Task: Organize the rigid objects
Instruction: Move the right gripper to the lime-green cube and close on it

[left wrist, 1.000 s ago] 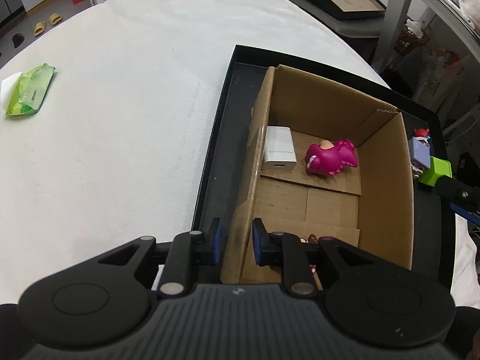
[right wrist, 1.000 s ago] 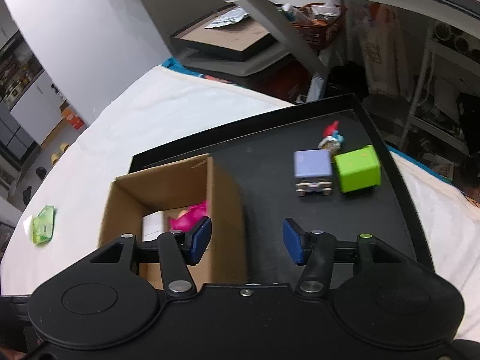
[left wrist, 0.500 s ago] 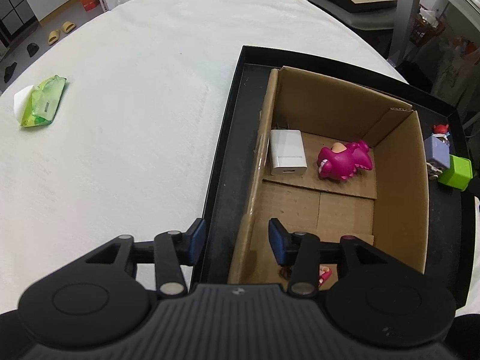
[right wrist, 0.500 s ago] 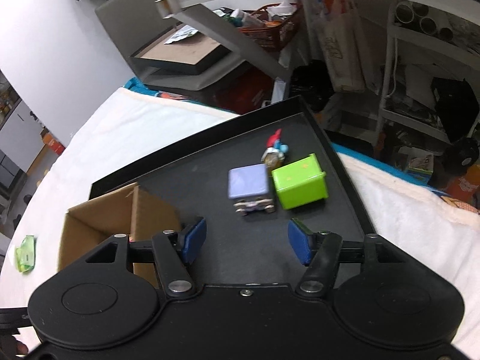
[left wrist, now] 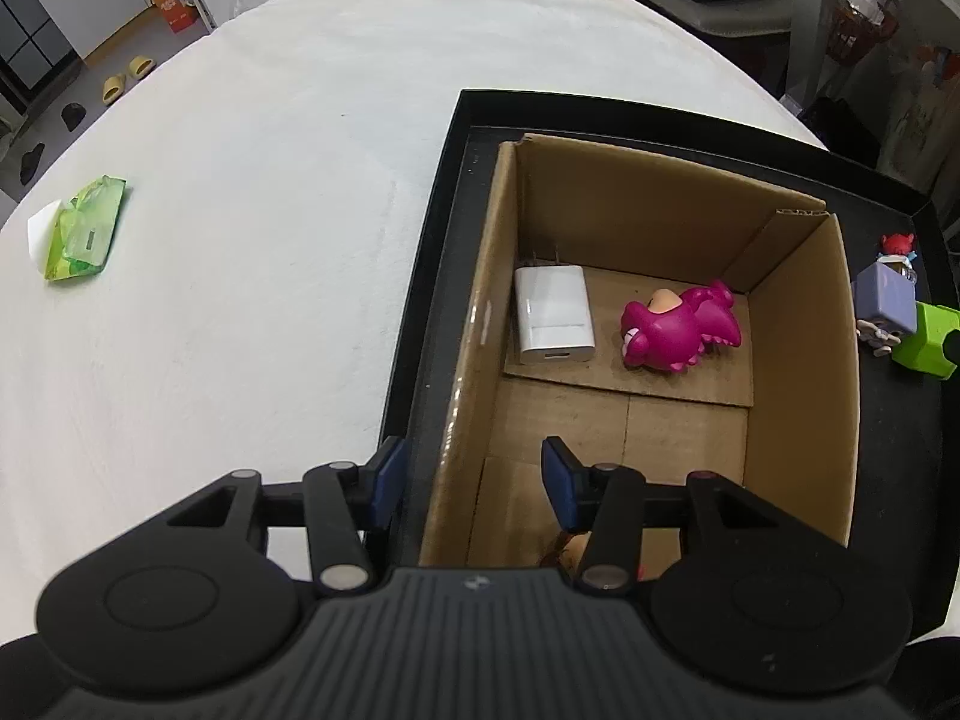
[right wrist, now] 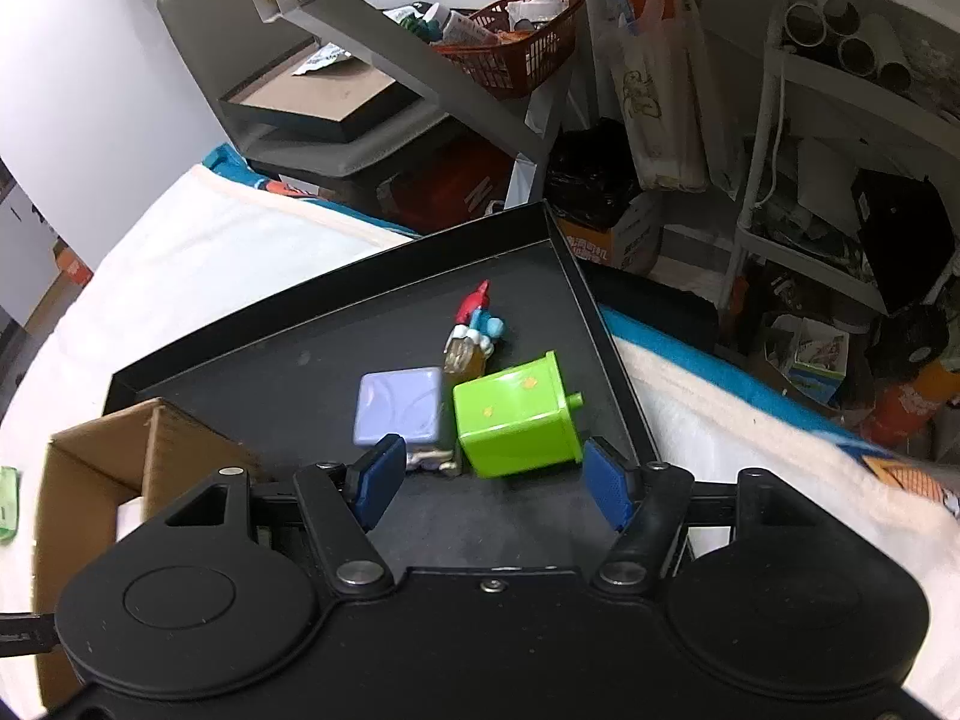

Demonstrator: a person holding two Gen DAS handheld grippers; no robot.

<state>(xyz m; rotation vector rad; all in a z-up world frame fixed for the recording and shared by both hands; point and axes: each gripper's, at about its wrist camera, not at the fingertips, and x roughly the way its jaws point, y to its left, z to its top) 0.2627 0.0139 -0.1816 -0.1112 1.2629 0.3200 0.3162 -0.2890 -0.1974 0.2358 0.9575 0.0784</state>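
My right tongs (right wrist: 489, 483) gape wide just before the green cube (right wrist: 516, 417); my left tongs (left wrist: 474, 483), also spread, straddle the cardboard box (left wrist: 798, 372) wall beside that cube.

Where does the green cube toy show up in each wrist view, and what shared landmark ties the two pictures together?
Left wrist: green cube toy at the far right edge, on the black tray, beyond the cardboard box.
Right wrist: green cube toy centre frame, just ahead of the open right gripper.
Shared landmark: the lilac block toy touching its side.
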